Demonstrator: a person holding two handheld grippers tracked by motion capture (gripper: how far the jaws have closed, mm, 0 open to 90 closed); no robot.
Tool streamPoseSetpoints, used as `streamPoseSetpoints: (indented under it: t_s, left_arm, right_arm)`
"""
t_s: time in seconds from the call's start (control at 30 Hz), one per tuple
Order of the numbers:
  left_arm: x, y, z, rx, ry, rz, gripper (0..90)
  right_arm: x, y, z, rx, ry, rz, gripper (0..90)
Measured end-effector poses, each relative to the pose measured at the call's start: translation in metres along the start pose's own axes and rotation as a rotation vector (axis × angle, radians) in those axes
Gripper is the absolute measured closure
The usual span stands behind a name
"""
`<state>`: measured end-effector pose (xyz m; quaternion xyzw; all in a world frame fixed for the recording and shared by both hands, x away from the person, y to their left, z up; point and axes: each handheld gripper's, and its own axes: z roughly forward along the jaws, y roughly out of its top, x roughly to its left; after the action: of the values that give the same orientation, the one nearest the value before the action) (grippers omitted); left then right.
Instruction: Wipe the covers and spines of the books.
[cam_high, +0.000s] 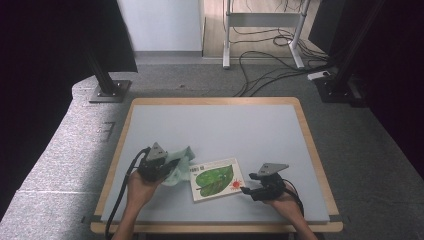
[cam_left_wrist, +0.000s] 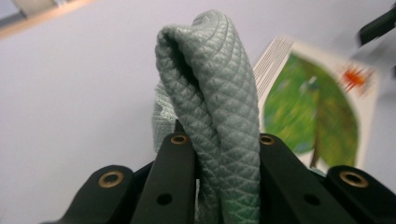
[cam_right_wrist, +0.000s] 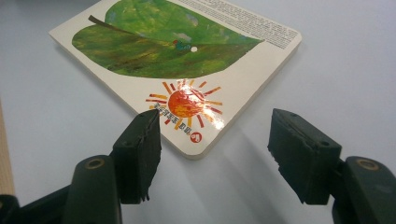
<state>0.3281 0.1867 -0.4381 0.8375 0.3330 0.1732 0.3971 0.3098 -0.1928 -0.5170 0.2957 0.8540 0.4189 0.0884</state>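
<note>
A pale green quilted cloth (cam_high: 181, 162) is bunched at the table's front left. My left gripper (cam_high: 159, 170) is shut on it. In the left gripper view a fold of the cloth (cam_left_wrist: 215, 93) rises between the black jaws of the left gripper (cam_left_wrist: 222, 140). A picture book (cam_high: 216, 178) with a green leaf and an orange sun lies flat to the right of the cloth. My right gripper (cam_high: 248, 190) is at the book's right edge. In the right gripper view the right gripper (cam_right_wrist: 215, 140) stands open, the sun corner of the book (cam_right_wrist: 177, 46) reaching into the gap, with neither pad pressing on it.
The grey mat with a wooden rim (cam_high: 225, 125) is bare behind the book and cloth. Beyond the table stand black stand bases (cam_high: 109, 90), a white desk frame (cam_high: 262, 30) and loose cables (cam_high: 270, 70) on the floor.
</note>
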Motion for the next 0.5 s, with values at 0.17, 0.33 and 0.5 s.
streamPoseSetpoints:
  t_s: [0.17, 0.33, 0.5]
  left_arm:
    - [-0.012, 0.016, 0.015, -0.015, -0.048, 0.019, 84.0]
    - [-0.022, 0.010, 0.048, 0.021, -0.092, 0.017, 82.3]
    - [-0.032, -0.007, 0.080, 0.086, -0.096, 0.033, 74.4]
  right_arm:
    - [0.000, 0.003, -0.004, -0.011, -0.001, 0.001, 33.8]
    - [0.001, 0.011, -0.005, -0.032, 0.008, 0.002, 33.7]
    - [0.004, 0.021, -0.002, -0.039, 0.028, 0.000, 34.6]
